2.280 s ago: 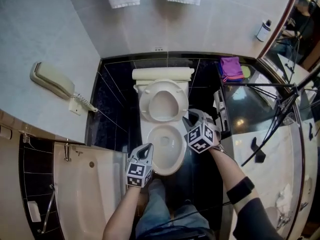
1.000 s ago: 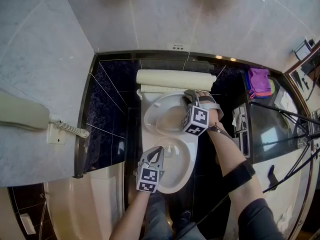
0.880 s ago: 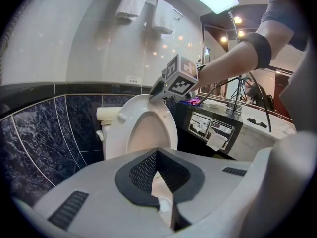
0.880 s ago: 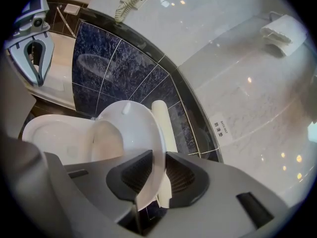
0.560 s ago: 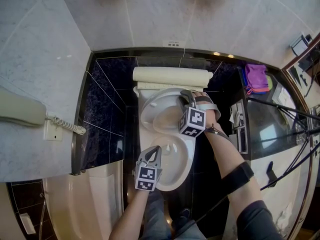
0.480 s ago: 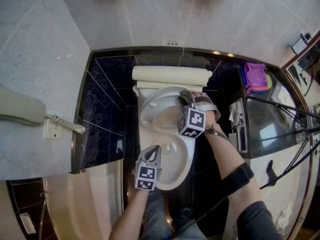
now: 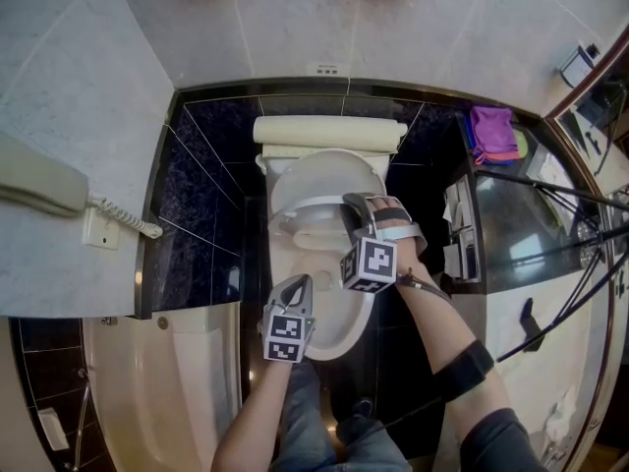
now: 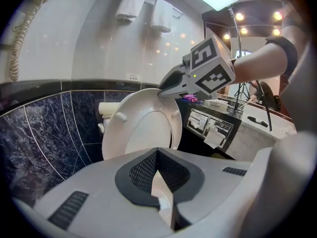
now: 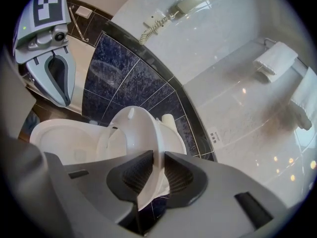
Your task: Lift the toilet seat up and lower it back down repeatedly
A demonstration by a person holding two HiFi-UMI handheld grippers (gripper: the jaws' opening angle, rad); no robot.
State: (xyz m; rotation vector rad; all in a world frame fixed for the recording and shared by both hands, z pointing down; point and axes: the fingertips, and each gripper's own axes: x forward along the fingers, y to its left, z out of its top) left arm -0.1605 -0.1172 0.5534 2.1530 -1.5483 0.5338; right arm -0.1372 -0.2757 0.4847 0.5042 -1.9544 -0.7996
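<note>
The white toilet seat [image 7: 314,207] stands half raised over the bowl [image 7: 339,347], tilted forward from the tank [image 7: 329,131]. My right gripper [image 7: 352,205] is shut on the seat's right rim. In the right gripper view its jaws [image 9: 159,175] pinch that thin white edge and have just closed a little more on it. The seat's underside [image 8: 143,128], with its bumpers, shows in the left gripper view, with the right gripper [image 8: 166,88] at its top edge. My left gripper [image 7: 298,285] hovers shut and empty over the bowl's front left, its tips [image 8: 157,155] together.
A wall phone [image 7: 44,190] hangs at the left, with a bathtub [image 7: 167,391] below it. At the right are a paper holder [image 7: 457,229], a purple cloth [image 7: 491,131] on the counter and thin black tripod legs [image 7: 550,190]. Towels [image 8: 133,4] hang on the wall above the tank.
The right gripper has come forward from the tank with the seat in its jaws, and the seat now leans further over the bowl. The left gripper has shifted only slightly.
</note>
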